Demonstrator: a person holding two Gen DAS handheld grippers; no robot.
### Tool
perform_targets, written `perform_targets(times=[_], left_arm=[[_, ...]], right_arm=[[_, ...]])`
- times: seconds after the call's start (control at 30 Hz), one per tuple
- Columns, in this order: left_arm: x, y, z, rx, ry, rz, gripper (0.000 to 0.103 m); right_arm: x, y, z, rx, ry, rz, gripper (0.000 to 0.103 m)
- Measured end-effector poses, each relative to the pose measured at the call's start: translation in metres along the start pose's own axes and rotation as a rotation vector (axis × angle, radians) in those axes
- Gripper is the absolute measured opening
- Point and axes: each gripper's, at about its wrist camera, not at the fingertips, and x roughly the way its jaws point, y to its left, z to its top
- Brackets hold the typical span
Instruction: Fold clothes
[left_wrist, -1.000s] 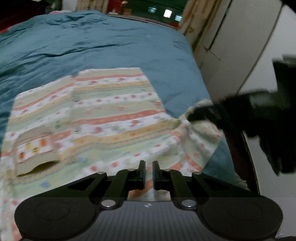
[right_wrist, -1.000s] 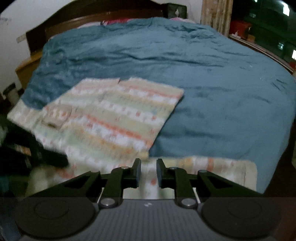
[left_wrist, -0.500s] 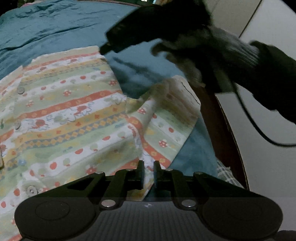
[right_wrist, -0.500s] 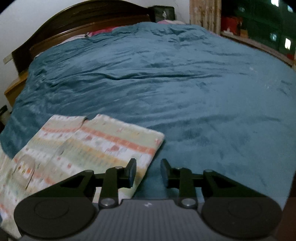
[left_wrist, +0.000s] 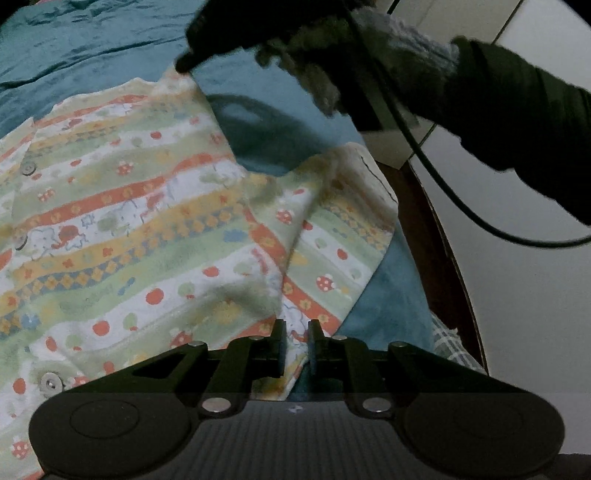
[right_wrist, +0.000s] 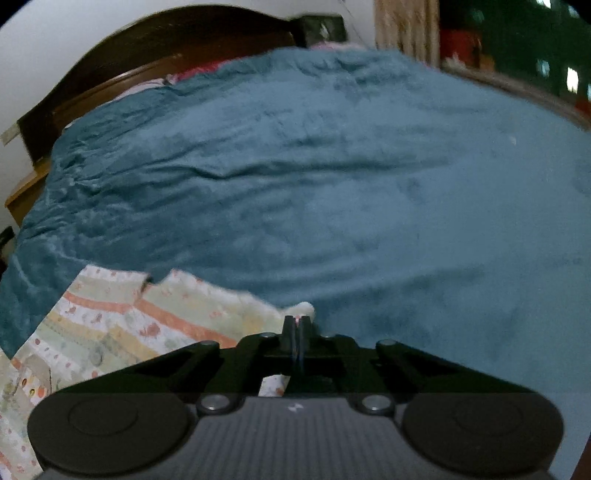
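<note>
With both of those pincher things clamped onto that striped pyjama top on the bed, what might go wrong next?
The right gripper pinches only the very corner of the shirt, so the cloth might slip out mid-fold. The left gripper holds a bunched edge near the sleeve, which lies crumpled; folding now could trap those creases. A dark cable hangs over the work and might snag or drag across the fabric.
</note>
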Motion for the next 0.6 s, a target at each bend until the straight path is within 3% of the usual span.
perform_targets(times=[0.23, 0.47, 0.53, 0.6], left_arm=[[-0.001, -0.001, -0.001, 0.003, -0.003, -0.006, 0.014], [-0.012, -0.004, 0.0, 0.011, -0.034, 0.013, 0.019], [-0.015, -0.006, 0.001, 0.011, -0.049, 0.02, 0.022], [-0.014, -0.01, 0.005, 0.021, -0.057, 0.03, 0.025]], right_arm=[[0.02, 0.003, 0.005, -0.033, 0.017, -0.073, 0.003], [-0.036, -0.022, -0.011, 0.001, -0.031, -0.09, 0.013], [-0.055, -0.033, -0.027, 0.018, -0.018, -0.109, 0.023], [-0.075, -0.045, -0.047, 0.041, 0.002, -0.132, 0.024]])
